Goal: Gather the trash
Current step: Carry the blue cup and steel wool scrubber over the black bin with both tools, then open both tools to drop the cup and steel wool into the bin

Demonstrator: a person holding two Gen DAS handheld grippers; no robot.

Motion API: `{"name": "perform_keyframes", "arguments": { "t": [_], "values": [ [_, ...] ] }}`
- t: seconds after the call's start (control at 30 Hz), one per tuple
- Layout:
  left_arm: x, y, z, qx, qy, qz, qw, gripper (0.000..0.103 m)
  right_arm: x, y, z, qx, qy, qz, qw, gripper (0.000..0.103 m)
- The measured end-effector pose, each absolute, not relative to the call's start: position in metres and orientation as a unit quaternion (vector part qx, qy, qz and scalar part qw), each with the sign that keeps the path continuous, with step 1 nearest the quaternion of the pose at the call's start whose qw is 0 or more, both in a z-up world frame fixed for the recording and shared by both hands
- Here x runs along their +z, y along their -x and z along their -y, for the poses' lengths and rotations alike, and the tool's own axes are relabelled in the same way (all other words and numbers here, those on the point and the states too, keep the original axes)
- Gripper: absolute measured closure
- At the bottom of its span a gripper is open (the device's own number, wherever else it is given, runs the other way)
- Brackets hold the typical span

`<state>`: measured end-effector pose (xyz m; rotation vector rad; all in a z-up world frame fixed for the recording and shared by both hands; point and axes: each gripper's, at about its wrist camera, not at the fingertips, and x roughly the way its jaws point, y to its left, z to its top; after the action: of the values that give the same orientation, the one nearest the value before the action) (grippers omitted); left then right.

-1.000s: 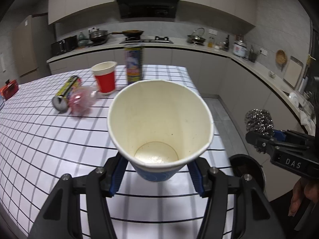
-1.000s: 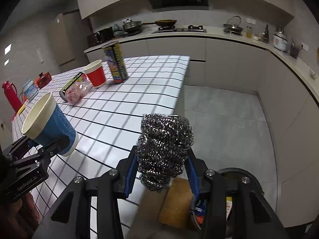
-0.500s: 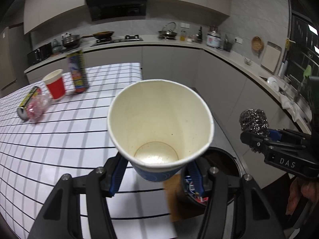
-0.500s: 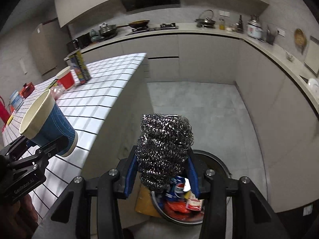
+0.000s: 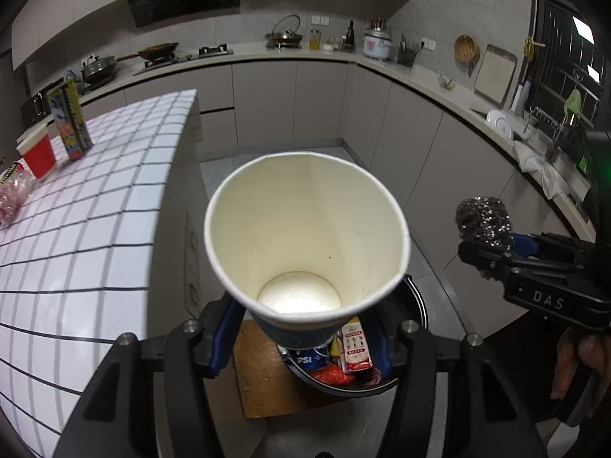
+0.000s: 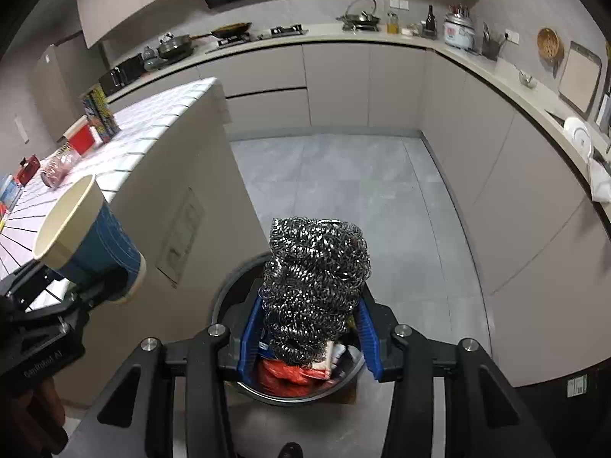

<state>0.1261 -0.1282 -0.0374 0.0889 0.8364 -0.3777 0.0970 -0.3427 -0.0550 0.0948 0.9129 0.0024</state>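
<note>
Nearest the left wrist camera, the left gripper (image 5: 305,337) is clamped on the blue base of a paper cup (image 5: 305,236), its blue pads set narrow at either side and the wide white mouth tipped up toward the lens, empty inside. In the right wrist view, the right gripper (image 6: 308,337) is squeezed tight on a steel wool scourer (image 6: 315,286), which stands as a tall coil above the pads. Just past both sets of fingers, at about 6 o'clock in each view, lies the open trash bin (image 6: 229,290), a round dark-rimmed pail on the floor beside a brown board (image 5: 263,370), already holding a red wrapper and a blue can. This is the relation that matters: the bin sits straight below and slightly ahead of both loads, so a release looks like the next step. The scourer appears centred over the bin's mouth, while the cup seems to hang nearer the bin's left rim, so the right hand looks better placed to drop first. The cup's long axis points down into the bin, base first. Farther off, at 9 to 10 o'clock, the tiled counter (image 5: 95,229) carries a red cup (image 5: 37,154), a tall can (image 5: 70,124) and a pink crumpled wrapper (image 5: 13,198), probably trash left to collect.
</note>
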Motion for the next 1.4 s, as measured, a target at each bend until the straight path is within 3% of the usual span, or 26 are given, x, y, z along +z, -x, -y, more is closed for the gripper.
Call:
{"name": "perform_keyframes", "arguments": {
  "t": [0.4, 0.83, 0.9, 0.97, 1.17, 1.27, 1.4],
  "values": [
    [-0.091, -0.135, 0.162, -0.178, -0.036, -0.453, 0.873, 0.045, -0.127, -0.117, 0.368, 0.043, -0.019, -0.492, 0.869, 0.056],
    [-0.130, -0.152, 0.177, -0.183, -0.015, -0.511, 0.840, 0.042, -0.198, -0.141, 0.333, 0.112, 0.044, -0.540, 0.833, 0.056],
    [-0.133, -0.158, 0.177, -0.162, -0.027, -0.522, 0.837, 0.024, -0.209, -0.148, 0.326, 0.124, 0.068, -0.555, 0.820, 0.052],
    [-0.127, -0.159, 0.163, -0.142, -0.014, -0.508, 0.849, 0.014, -0.216, -0.150, 0.320, 0.112, 0.104, -0.556, 0.817, 0.017],
    [-0.124, -0.155, 0.154, -0.124, -0.028, -0.510, 0.851, 0.014, -0.210, -0.155, 0.322, 0.109, 0.083, -0.557, 0.819, 0.015],
    [-0.121, -0.151, 0.155, -0.125, -0.035, -0.507, 0.852, 0.014, -0.207, -0.156, 0.322, 0.100, 0.085, -0.560, 0.818, 0.003],
    [-0.118, -0.151, 0.155, -0.126, -0.037, -0.506, 0.853, 0.014, -0.203, -0.155, 0.327, 0.086, 0.078, -0.564, 0.817, 0.003]
  ]
}}
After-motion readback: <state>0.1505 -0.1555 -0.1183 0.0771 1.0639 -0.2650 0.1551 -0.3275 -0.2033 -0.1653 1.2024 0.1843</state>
